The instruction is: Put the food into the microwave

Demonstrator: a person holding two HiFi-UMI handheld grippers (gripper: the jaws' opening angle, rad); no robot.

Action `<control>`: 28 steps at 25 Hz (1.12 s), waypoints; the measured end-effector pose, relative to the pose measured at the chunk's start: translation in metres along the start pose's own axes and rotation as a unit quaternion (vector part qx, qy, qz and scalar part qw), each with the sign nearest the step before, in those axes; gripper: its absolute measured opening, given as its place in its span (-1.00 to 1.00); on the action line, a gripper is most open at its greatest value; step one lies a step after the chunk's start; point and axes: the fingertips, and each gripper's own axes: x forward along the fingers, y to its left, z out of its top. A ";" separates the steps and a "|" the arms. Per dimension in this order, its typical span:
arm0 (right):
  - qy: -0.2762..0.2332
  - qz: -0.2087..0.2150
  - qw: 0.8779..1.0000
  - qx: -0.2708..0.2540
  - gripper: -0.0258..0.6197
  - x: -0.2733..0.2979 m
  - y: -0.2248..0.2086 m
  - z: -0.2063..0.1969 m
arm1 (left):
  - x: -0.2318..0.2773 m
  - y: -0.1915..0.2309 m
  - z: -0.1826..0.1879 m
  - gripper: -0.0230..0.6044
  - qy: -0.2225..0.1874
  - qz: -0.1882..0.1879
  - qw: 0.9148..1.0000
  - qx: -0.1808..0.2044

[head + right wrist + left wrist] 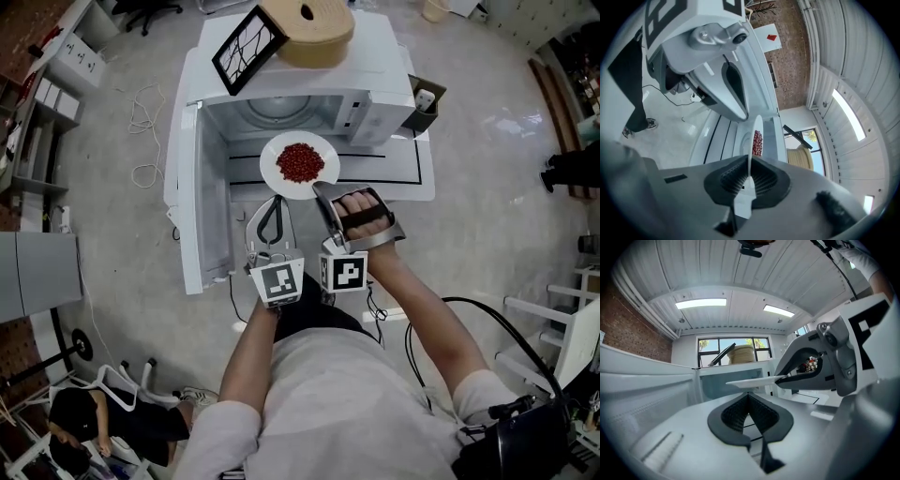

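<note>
Rim-pinched between right gripper (749, 177) jaws, the stiff, slick round white plate (273, 161) of loose red beans (300, 162) probably tips easily; left gripper (749, 399) jaws pressed together, empty.

Red food (300, 161) (on the plate (274, 171)) is too small to identify.

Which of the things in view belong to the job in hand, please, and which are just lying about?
Job: white round plate, red food on it, open white microwave, right gripper shut on the plate's rim.
Lying about: black-framed picture, round tan box, small black bin beside the microwave.
</note>
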 end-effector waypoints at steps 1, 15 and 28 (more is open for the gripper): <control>0.001 -0.001 1.000 -0.001 -0.85 0.010 -0.003 -0.001 | 0.009 0.005 -0.006 -0.91 0.003 0.002 1.000 0.003; 0.029 0.015 0.999 -0.013 -0.85 0.090 -0.004 -0.013 | 0.083 0.026 -0.043 -0.91 0.017 -0.015 0.999 -0.032; 0.030 0.051 0.998 -0.014 -0.85 0.157 -0.003 -0.027 | 0.112 0.047 -0.061 -0.91 0.041 0.019 0.999 -0.028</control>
